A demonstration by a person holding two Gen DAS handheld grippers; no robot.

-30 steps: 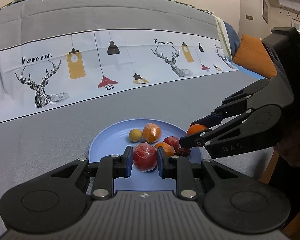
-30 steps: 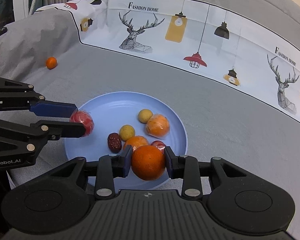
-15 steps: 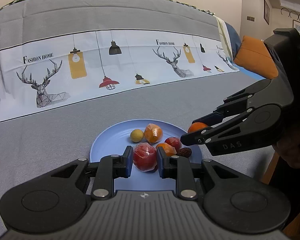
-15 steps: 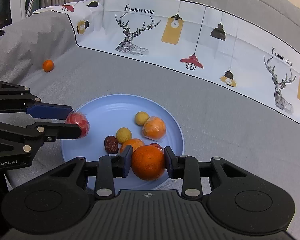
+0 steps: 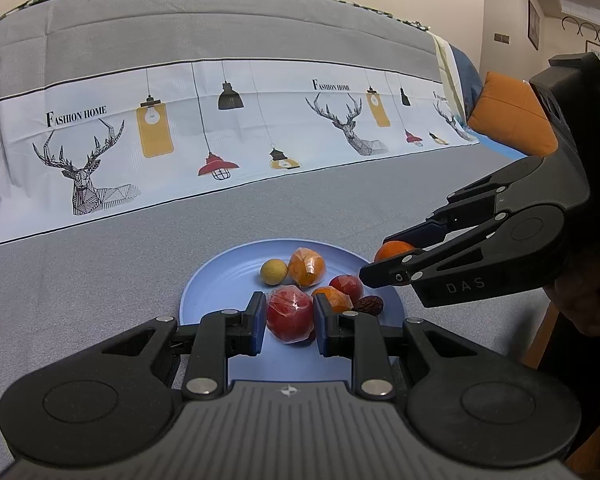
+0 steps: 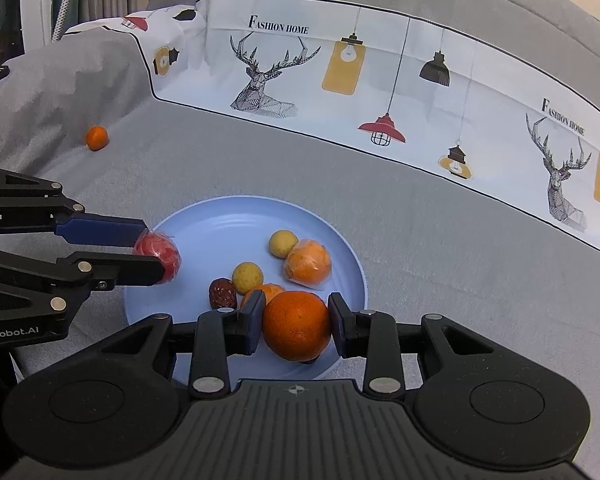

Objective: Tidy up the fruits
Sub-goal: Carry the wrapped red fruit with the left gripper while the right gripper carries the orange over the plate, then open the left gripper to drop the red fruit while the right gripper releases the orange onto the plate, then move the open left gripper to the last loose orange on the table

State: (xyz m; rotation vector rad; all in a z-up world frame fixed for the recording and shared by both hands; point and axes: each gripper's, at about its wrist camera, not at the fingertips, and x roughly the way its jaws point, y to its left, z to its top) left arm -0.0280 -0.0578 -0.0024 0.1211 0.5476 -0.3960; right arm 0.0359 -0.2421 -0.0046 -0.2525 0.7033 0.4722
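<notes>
Left wrist view shows your left gripper (image 5: 287,314) clamped on the wrapped red fruit (image 5: 290,314), your right gripper (image 6: 296,326) on the orange (image 6: 297,325), above the blue plate (image 6: 204,216); releasing carelessly could scatter fruit.

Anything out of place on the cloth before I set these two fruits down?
Yes: one small orange fruit lies alone on the grey cloth, well away from the blue plate where the other loose fruit sits. Nothing looks spilled or damaged.
</notes>
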